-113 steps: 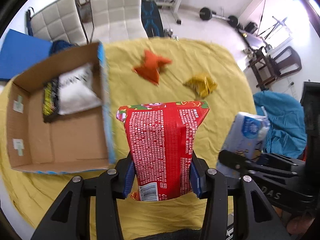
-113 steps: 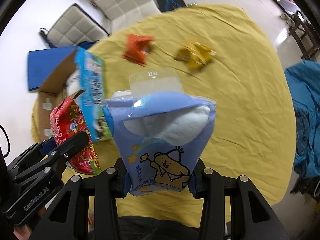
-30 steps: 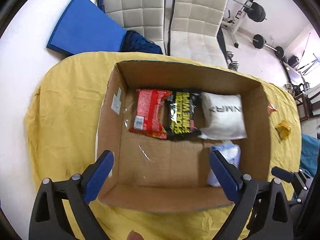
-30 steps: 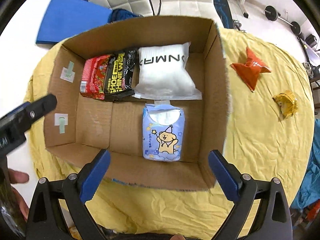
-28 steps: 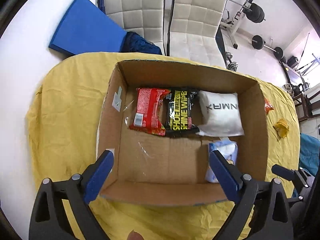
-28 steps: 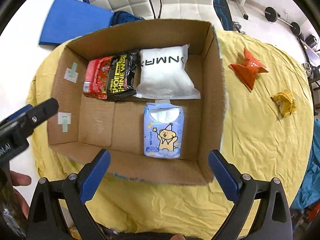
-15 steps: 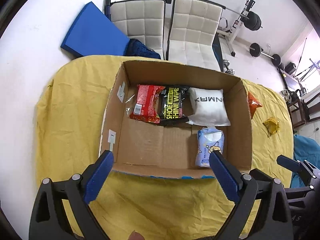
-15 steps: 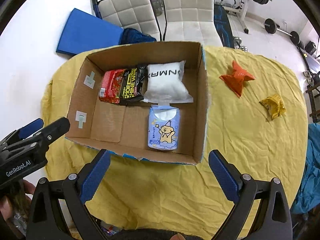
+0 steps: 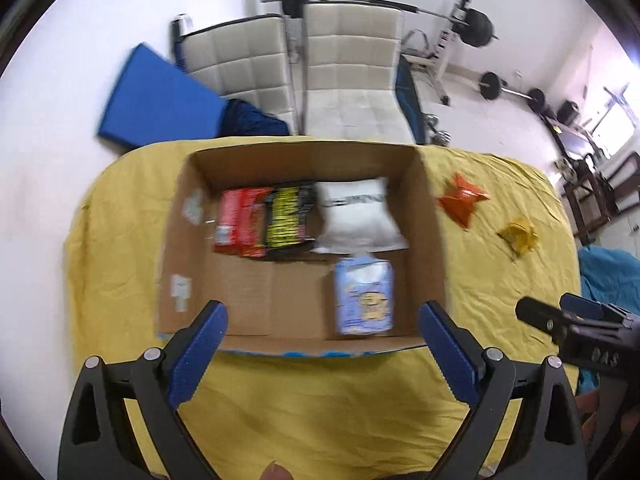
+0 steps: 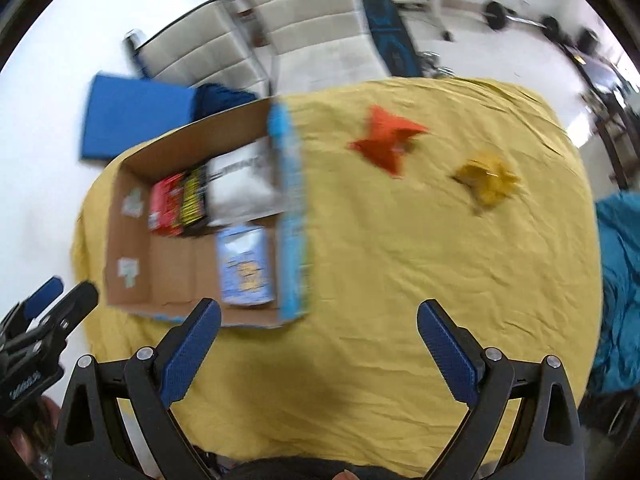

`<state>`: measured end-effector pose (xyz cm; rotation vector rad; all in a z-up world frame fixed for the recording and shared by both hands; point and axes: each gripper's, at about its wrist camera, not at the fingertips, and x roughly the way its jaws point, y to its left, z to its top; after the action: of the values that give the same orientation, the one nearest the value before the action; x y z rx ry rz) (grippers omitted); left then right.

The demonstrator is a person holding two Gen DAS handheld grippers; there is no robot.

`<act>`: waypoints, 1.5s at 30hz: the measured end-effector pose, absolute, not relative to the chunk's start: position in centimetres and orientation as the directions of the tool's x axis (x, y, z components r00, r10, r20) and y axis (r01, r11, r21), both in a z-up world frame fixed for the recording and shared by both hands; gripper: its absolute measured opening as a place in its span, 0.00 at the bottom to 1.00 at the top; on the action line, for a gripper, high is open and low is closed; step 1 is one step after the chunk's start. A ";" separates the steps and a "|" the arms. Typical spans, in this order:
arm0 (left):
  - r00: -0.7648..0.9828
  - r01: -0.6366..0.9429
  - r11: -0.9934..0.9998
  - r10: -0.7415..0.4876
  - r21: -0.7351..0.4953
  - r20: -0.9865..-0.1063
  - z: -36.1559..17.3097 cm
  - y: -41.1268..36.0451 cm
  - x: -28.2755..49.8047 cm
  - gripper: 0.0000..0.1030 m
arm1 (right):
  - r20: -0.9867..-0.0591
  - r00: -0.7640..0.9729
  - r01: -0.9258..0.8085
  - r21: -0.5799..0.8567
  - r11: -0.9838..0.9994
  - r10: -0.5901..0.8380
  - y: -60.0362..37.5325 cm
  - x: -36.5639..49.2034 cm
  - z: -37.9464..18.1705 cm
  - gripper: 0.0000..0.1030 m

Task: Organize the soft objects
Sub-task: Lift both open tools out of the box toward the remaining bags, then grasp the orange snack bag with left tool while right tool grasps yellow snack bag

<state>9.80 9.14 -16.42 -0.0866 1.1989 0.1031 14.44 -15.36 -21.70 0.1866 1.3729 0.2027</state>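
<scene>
An open cardboard box (image 9: 176, 236) (image 10: 128, 236) sits on the yellow-covered table. Inside lie a red packet (image 9: 238, 222) (image 10: 165, 204), a black-and-yellow wipes pack (image 9: 288, 220) (image 10: 193, 196), a white pouch (image 9: 358, 216) (image 10: 240, 184) and a blue tissue pack (image 9: 362, 298) (image 10: 246, 268). An orange packet (image 9: 460, 200) (image 10: 386, 140) and a yellow packet (image 9: 518, 236) (image 10: 486, 180) lie on the cloth to the right of the box. My left gripper (image 9: 322, 354) hangs open and empty above the box's near edge. My right gripper (image 10: 318, 354) is open and empty over bare cloth to the right of the box.
The table wears a wrinkled yellow cloth (image 9: 320, 400) (image 10: 420, 260). Two white padded chairs (image 9: 344, 80) (image 10: 304, 12) and a blue mat (image 9: 156, 100) (image 10: 132, 116) stand beyond it. Gym weights (image 9: 476, 28) sit at the back. A teal cloth (image 10: 620, 280) lies at the right.
Both grippers let go of their packs into the box, then pulled up and back. Over the last second the right view has swung right, toward the orange and yellow packets.
</scene>
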 end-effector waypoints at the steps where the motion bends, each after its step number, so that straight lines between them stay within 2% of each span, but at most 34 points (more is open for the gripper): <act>1: 0.356 -0.107 0.994 0.018 -0.022 -0.934 -16.6 7.9 10.5 0.95 | -0.951 0.184 0.001 0.255 0.967 0.250 -17.1 14.8 -22.1 0.97; 4: 0.351 -0.071 0.997 -0.012 -0.040 -0.936 -16.9 4.8 12.3 0.95 | -0.955 0.186 0.086 0.250 0.964 0.231 -21.9 16.2 -23.0 0.97; 8: 0.328 -0.012 0.998 -0.061 -0.068 -0.943 -17.9 0.3 15.7 0.95 | -0.969 0.167 0.097 0.200 0.975 0.182 -26.7 19.1 -24.8 0.97; 17: 0.223 0.090 0.996 0.000 0.020 -0.975 -23.4 -7.5 24.8 0.95 | -0.997 0.046 -0.112 0.060 0.992 0.066 -31.4 27.9 -31.7 0.97; 24: 0.121 0.102 0.992 0.055 0.068 -0.991 -28.6 -9.2 29.6 0.95 | -0.996 -0.081 -0.199 0.058 0.978 0.043 -30.8 33.1 -38.5 0.96; 26: 0.102 0.103 0.992 0.063 0.074 -0.993 -29.6 -9.3 30.3 0.95 | -0.993 -0.117 -0.216 0.060 0.975 0.035 -30.6 34.0 -40.2 0.90; 30: 0.072 0.122 0.989 0.075 0.083 -0.995 -31.3 -9.8 31.7 0.95 | -0.986 -0.166 -0.229 0.033 0.973 -0.006 -30.5 34.8 -42.5 0.62; 33: 0.046 0.143 0.986 0.083 0.089 -0.996 -32.6 -10.2 32.8 0.95 | -0.987 -0.152 -0.142 0.071 0.987 0.049 -31.8 35.1 -42.5 0.61; 38: 0.002 0.163 0.984 0.066 0.066 -0.998 -34.7 -11.0 34.5 0.95 | -0.993 -0.029 0.125 0.111 0.986 0.115 -35.7 34.4 -41.0 0.61; 42: -0.049 0.171 0.985 0.033 0.024 -0.998 -37.0 -11.7 36.1 0.95 | -0.978 -0.014 0.295 0.195 0.935 0.208 -38.0 33.6 -42.0 0.62; 43: -0.061 0.175 0.985 0.021 0.010 -0.998 -37.5 -11.9 36.5 0.93 | -0.971 -0.041 0.301 0.213 0.929 0.236 -38.1 33.6 -42.6 0.62; 44: -0.073 0.178 0.984 0.018 0.005 -0.997 -38.1 -12.1 36.8 0.84 | -0.963 -0.054 0.306 0.234 0.923 0.263 -38.3 33.5 -43.0 0.62; 45: -0.078 0.182 0.983 0.015 0.001 -0.997 -38.6 -12.3 37.2 0.80 | -0.960 -0.061 0.306 0.243 0.921 0.273 -38.5 33.5 -43.3 0.62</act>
<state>37.17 -12.31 -38.58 0.1516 1.6452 -0.1390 33.45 -38.46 -43.32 0.4508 1.6512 -0.0284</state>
